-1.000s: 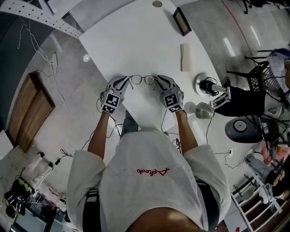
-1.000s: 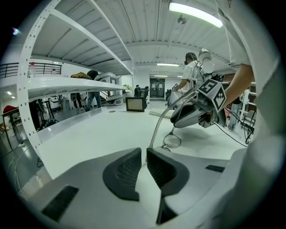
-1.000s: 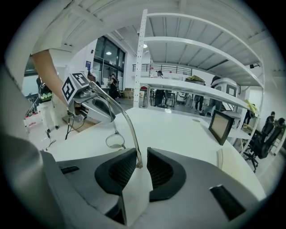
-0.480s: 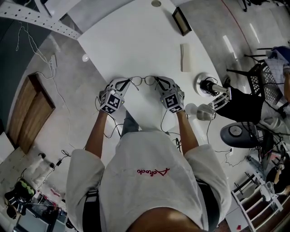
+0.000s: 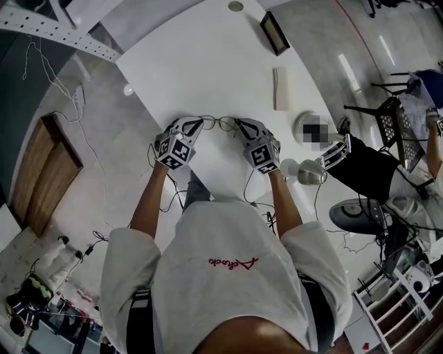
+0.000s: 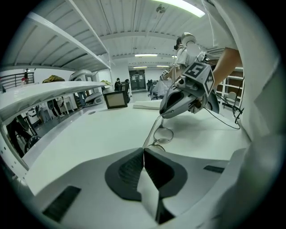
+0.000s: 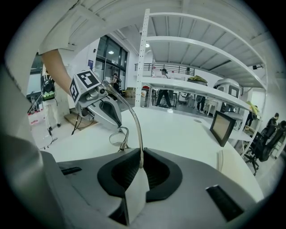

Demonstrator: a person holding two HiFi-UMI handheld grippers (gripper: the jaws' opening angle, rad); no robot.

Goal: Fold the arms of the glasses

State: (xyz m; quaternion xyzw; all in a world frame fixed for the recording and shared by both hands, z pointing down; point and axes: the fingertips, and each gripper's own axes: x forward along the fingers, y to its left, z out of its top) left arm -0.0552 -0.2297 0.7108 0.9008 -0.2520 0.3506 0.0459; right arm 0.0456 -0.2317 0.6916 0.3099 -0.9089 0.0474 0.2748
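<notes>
Thin wire-framed glasses with round lenses sit near the front edge of the white table, between my two grippers. My left gripper is shut on the thin metal at the glasses' left end. In the left gripper view its pads meet at the tips, and a thin arm runs from them toward the right gripper, past a lens. My right gripper is shut on a glasses arm. That arm rises from the jaws and curves up toward the left gripper.
A small dark framed screen and a slim white box lie farther back on the table, and a round disc sits at its far edge. A white lamp-like object stands off the table's right corner. Cables trail on the floor.
The left gripper has rolled and shifted slightly toward the glasses. The right gripper's jaws have narrowed onto the arm; that hand stayed where it was.
</notes>
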